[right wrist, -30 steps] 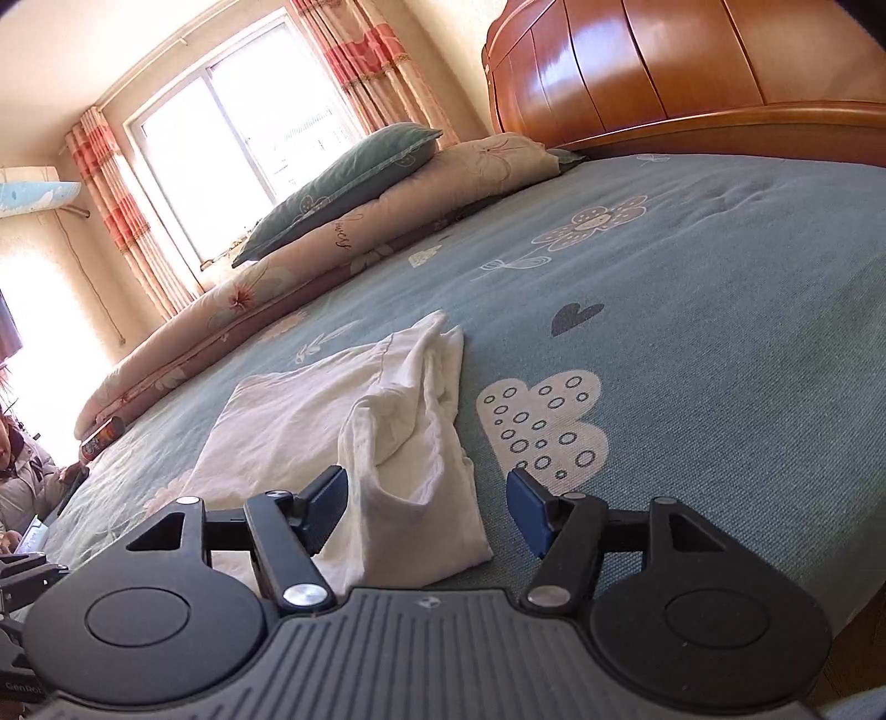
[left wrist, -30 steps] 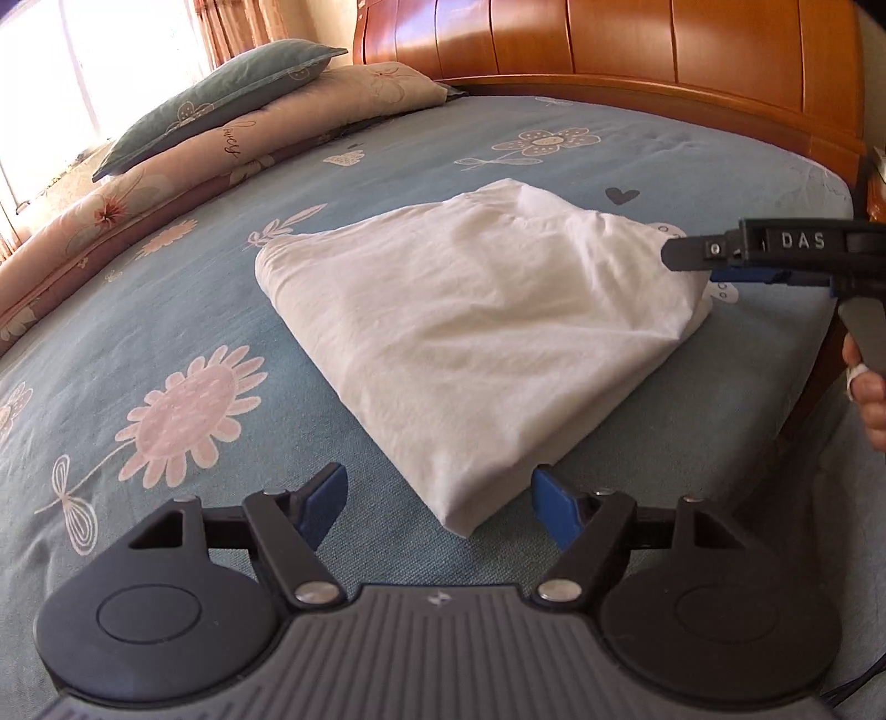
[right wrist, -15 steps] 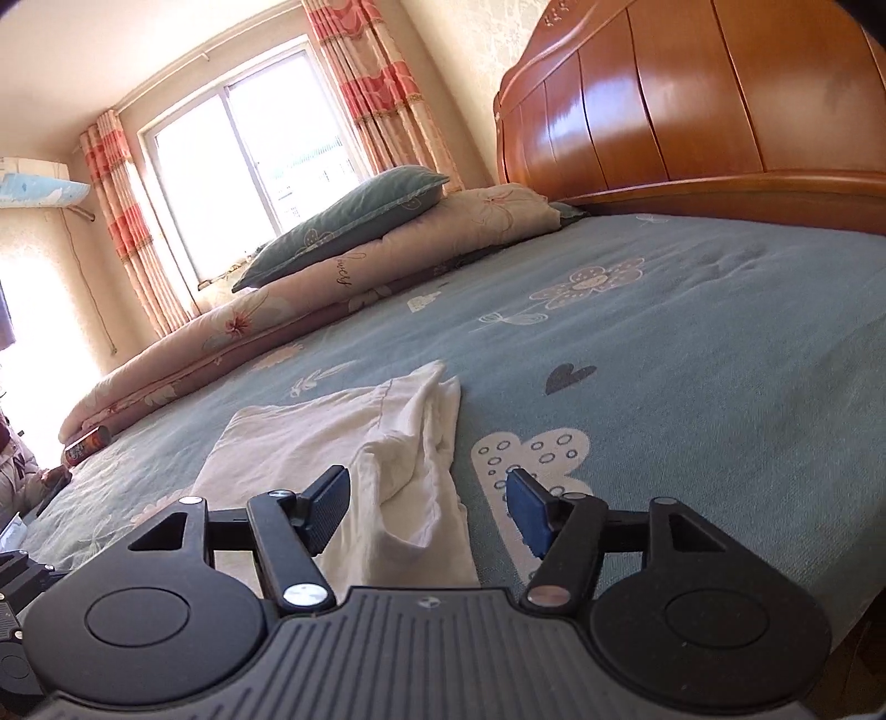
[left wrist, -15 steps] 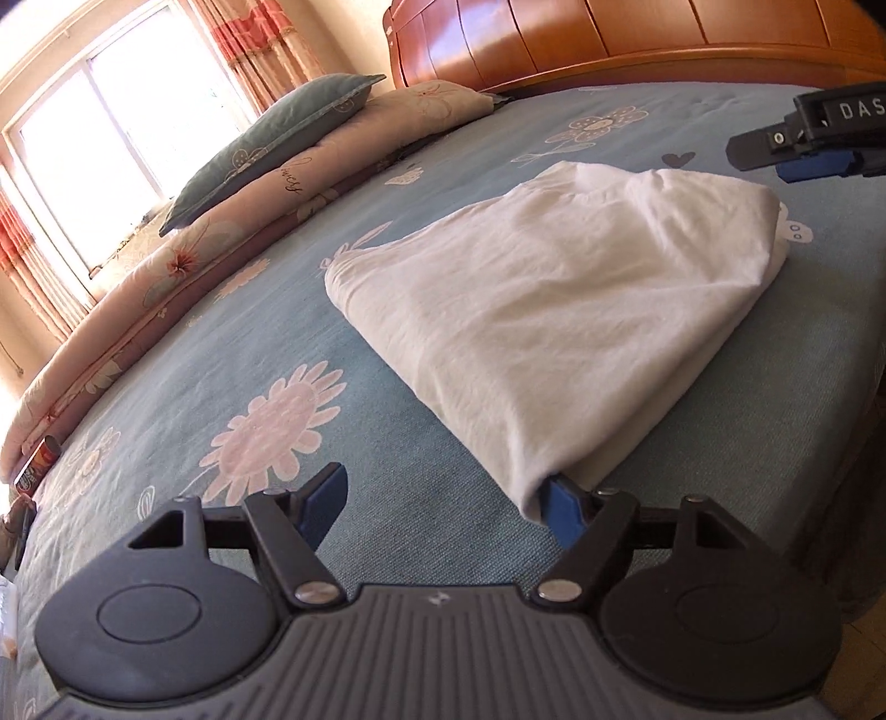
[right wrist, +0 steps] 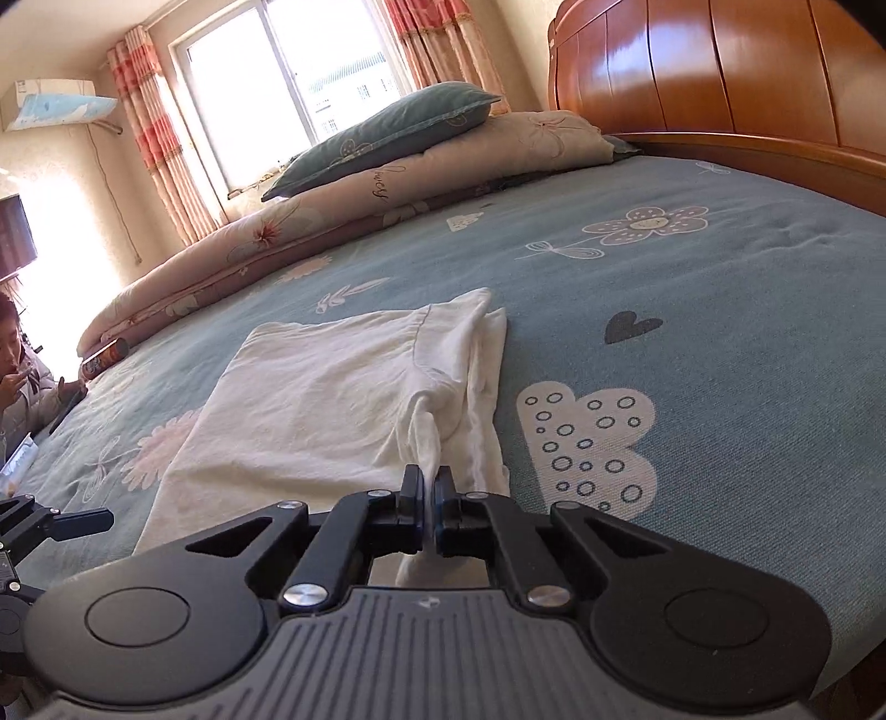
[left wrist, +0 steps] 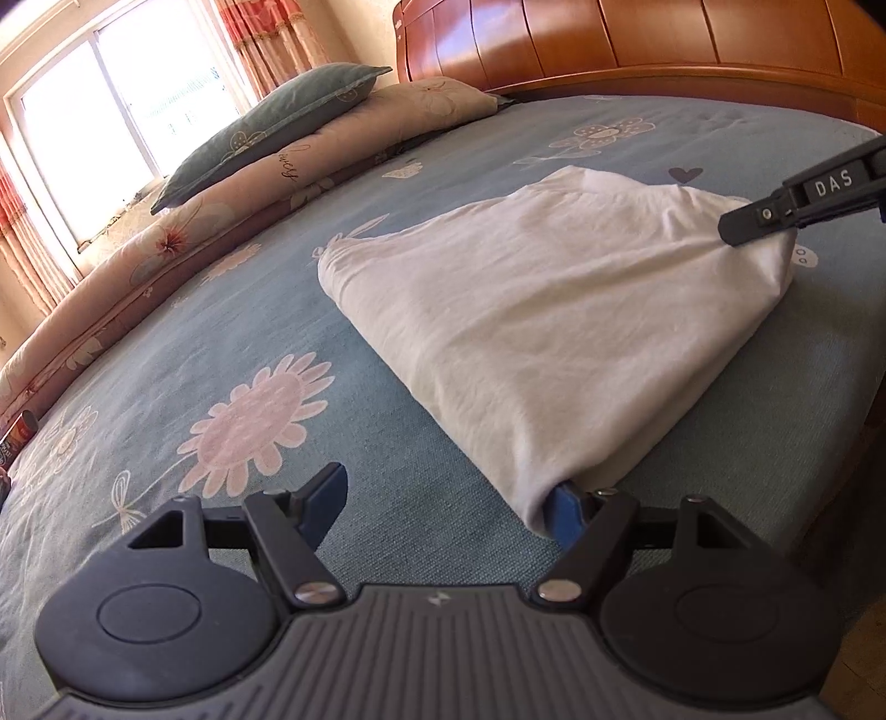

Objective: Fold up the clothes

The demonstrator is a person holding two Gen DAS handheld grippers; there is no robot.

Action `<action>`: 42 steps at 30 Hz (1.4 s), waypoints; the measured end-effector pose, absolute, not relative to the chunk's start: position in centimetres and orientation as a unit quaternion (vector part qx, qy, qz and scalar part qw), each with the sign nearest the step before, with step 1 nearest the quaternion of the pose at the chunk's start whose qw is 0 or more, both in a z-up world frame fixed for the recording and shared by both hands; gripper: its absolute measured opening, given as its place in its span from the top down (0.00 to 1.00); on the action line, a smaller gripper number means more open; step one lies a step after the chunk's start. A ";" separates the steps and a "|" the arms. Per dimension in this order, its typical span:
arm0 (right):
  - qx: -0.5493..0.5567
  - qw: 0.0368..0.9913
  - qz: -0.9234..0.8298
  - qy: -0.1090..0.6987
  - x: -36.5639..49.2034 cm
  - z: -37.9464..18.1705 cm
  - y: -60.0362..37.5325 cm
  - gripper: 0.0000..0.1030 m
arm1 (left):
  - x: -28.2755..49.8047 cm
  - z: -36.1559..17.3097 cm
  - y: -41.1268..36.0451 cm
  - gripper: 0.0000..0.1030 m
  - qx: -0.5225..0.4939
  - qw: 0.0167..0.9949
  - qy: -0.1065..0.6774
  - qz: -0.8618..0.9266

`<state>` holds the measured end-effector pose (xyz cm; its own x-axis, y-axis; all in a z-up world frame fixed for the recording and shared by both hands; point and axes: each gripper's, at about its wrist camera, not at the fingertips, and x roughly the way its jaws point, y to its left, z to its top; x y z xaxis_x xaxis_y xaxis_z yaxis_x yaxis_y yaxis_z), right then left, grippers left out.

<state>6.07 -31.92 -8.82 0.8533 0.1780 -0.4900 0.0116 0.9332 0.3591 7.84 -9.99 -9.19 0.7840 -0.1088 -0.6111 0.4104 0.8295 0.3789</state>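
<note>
Blue floral bedding (left wrist: 232, 343) covers the bed you are working over, with a wooden headboard (left wrist: 637, 44) behind it. Along the far left edge lies a rolled pink quilt (left wrist: 249, 188) with a teal pillow (left wrist: 266, 127) on top, under a bright window (left wrist: 111, 122) with striped curtains. In the right wrist view, a seated person (right wrist: 22, 382) shows at the left edge of the frame.

Your left gripper (left wrist: 448, 507) sits low over the bedding with its jaws wide. Its left finger is over bare bedding; its right finger (left wrist: 565, 512) is tucked under the near corner of the shirt (left wrist: 554, 321), with nothing pinched.

That white shirt is the task item. It lies partly folded on the bedding right of centre, with one layer doubled over another and its far end bunched.

Your right gripper (right wrist: 431, 501) has just closed and is now clamped on a raised ridge of shirt fabric, which runs up between the pads and is pulled taut from the pile. In the left wrist view, the same gripper (left wrist: 742, 230) enters from the right edge and bites the shirt's far right corner, lifting it slightly off the bedding.
</note>
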 end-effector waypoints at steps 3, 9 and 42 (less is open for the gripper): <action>0.184 0.942 0.029 0.277 5.8 -9.2 -32.4 0.95 | 7.5 -9.0 -10.0 0.27 0.269 0.903 0.299 -0.151; 0.192 0.946 0.006 0.261 4.5 -8.0 -33.2 0.81 | 6.7 -6.2 -8.5 0.27 0.243 0.894 0.313 -0.207; 0.098 0.956 0.099 0.257 11.1 -8.7 -31.1 0.74 | 26.7 -7.6 -9.8 0.26 0.078 0.874 0.365 -0.312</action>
<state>11.06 -31.14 -8.67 0.8479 0.2395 -0.4730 -0.1384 0.9612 0.2385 26.67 -9.82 -7.61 0.5395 -0.4880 -0.6861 0.6014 0.7936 -0.0916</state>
